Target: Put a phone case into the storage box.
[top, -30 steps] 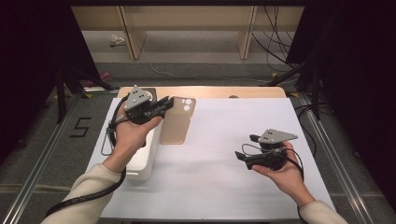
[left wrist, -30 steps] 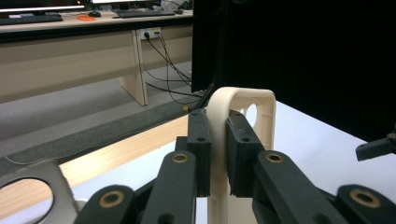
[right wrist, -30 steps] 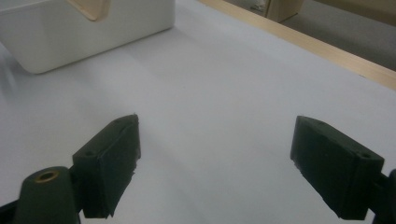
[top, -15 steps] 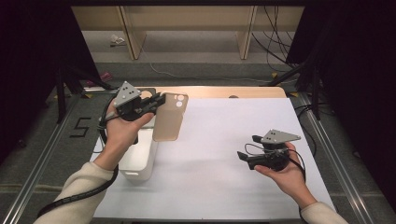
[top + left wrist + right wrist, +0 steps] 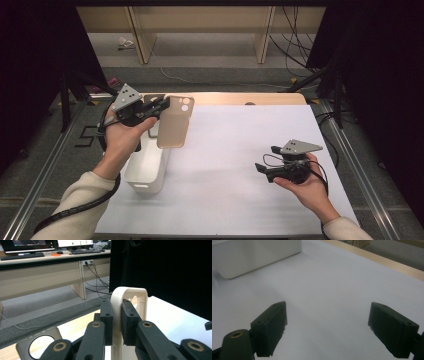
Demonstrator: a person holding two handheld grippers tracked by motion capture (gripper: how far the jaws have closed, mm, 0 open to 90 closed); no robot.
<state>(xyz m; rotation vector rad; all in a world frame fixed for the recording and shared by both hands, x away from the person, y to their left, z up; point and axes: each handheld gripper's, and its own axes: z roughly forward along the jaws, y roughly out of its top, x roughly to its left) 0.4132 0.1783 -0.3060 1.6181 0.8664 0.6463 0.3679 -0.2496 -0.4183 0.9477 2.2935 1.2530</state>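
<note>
Left gripper point(image 5: 162, 104), upper left of frame, clamps beige phone case point(image 5: 175, 122) above white bin point(image 5: 147, 170); my right gripper point(image 5: 262, 168), lower right, jaws wide, empty.

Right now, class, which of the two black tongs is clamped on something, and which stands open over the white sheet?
The left tongs are clamped on the beige plastic phone case, held above the table; the right tongs gape empty.

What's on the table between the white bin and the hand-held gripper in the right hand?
Nothing: in the high view the white sheet is bare from the white bin across to the right hand-held gripper.
</note>
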